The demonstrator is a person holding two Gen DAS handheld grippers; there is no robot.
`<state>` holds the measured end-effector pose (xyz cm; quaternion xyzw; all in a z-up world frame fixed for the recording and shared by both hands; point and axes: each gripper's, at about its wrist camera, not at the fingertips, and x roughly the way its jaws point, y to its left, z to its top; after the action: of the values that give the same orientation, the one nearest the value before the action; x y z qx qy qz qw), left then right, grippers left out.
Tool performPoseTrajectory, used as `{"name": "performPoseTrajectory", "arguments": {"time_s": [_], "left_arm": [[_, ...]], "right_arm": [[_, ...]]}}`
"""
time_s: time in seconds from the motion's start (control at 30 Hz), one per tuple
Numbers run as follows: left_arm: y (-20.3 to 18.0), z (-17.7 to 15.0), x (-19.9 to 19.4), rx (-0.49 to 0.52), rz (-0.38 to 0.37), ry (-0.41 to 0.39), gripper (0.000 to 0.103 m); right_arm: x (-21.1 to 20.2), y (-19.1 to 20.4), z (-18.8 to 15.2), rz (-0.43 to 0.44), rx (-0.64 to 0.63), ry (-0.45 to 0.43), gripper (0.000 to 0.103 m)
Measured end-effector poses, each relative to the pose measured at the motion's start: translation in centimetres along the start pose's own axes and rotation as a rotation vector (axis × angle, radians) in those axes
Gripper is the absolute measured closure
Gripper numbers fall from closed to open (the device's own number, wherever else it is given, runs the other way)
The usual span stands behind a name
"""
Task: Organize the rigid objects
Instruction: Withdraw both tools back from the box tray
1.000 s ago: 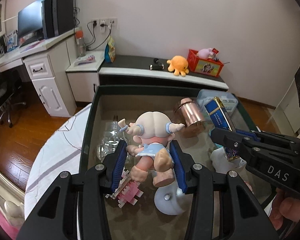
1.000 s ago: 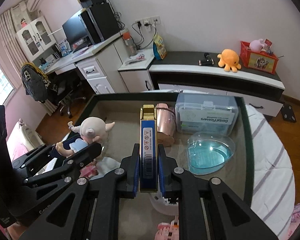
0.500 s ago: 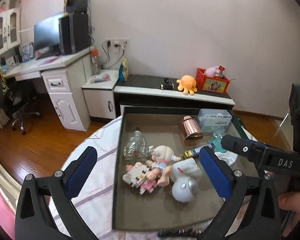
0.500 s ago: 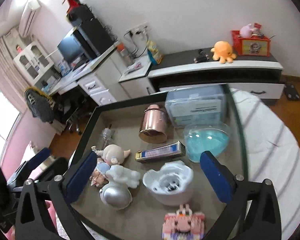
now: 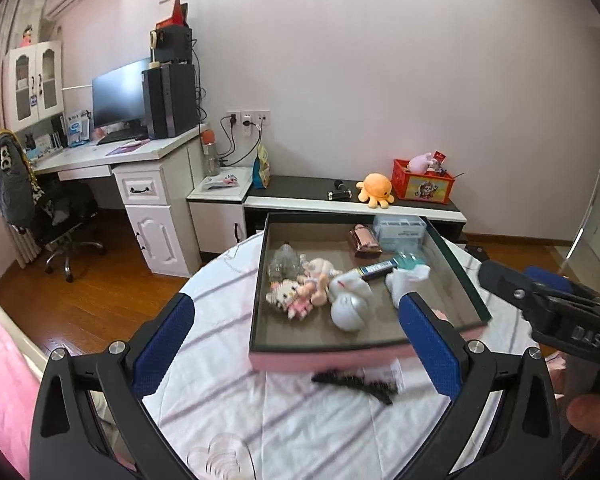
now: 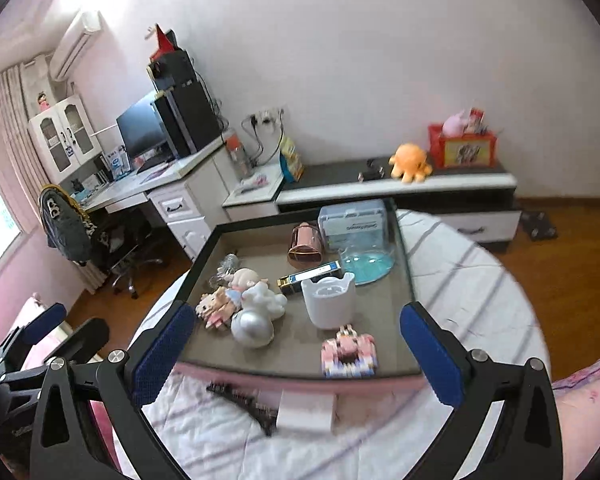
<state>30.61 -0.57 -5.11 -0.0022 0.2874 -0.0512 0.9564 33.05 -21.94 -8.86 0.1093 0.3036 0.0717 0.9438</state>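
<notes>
Right wrist view shows both the right tool [image 6: 296, 344] and the left tool [image 5: 296, 344] released and empty above the tray [image 6: 300, 372] on the table, so the next grasp should choose one free-standing item, probably the white cup [image 6: 328, 298].

**Around the room**

I see a desk [image 5: 112, 156] with a monitor [image 5: 118, 98] and PC tower [image 5: 168, 100], an office chair [image 5: 56, 216] beside it, and an orange octopus plush [image 5: 376, 190] next to a red crate [image 5: 422, 184] on the low cabinet [image 5: 340, 200].
</notes>
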Motion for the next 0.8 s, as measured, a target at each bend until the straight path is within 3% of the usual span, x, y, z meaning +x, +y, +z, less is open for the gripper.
{"name": "performPoseTrajectory", "arguments": {"time_s": [0.37,0.8], "left_arm": [[-1.7,-2.9,-5.9,0.007,0.002,-0.03,0.0],[-2.0,-5.3,-11.0,0.001,0.03,-0.075,0.0]], "right_arm": [[-10.4,1.4,-3.8,-0.055,-0.064,-0.131,0.0],[-14.7,1.8,-6.4,-0.171,-0.091,-0.173,0.0]]}}
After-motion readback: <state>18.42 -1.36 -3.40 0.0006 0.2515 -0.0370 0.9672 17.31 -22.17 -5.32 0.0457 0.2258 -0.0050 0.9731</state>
